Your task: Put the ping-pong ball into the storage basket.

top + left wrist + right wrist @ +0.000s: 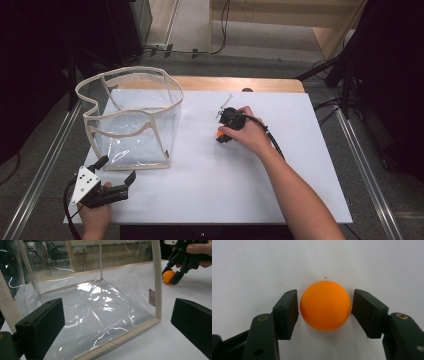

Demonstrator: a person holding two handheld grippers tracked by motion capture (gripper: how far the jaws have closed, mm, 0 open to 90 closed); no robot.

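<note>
Your right gripper [325,311] has its jaws flanking the orange ball [325,305] on the white tabletop [225,185], barely touching if at all. Your left gripper [116,172] rests beside the clear bag [131,117], jaws spread wide.

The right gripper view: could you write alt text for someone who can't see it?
An orange ball sits on a white table between the two black jaws of the right hand-held gripper, which flank it closely on either side; a thin gap shows on the right.
</note>
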